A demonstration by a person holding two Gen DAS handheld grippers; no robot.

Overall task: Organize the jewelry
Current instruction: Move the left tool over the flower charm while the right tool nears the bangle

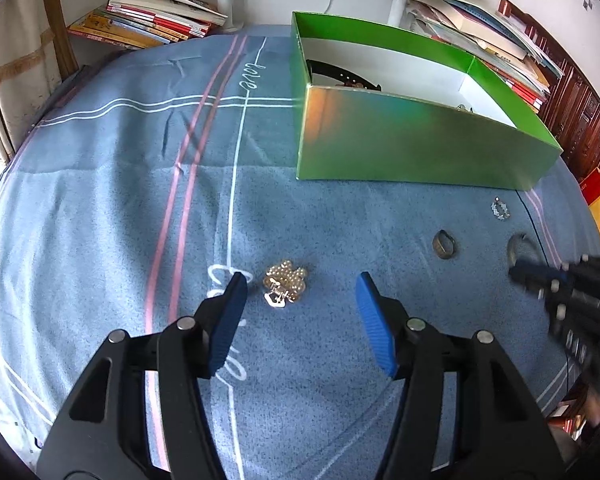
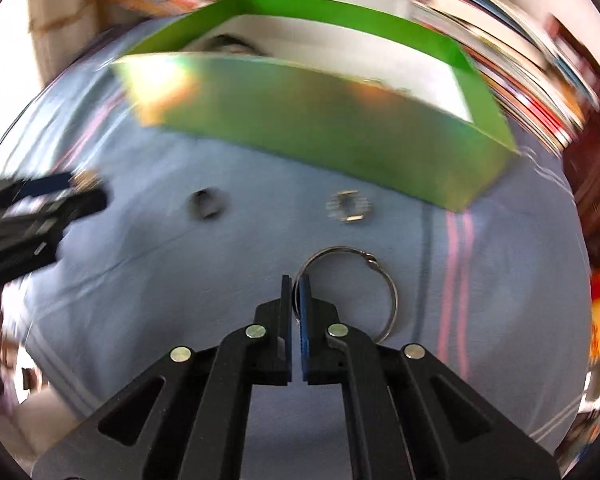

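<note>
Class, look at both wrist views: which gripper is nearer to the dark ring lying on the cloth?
Right. The right gripper is beside the dark ring, shut on the silver hoop; the left gripper stands farther off, open around the gold bead bracelet.

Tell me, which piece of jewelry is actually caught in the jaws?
The large thin silver hoop: the right gripper is shut on its rim. The dark ring and sparkly ring lie untouched on the cloth.
</note>
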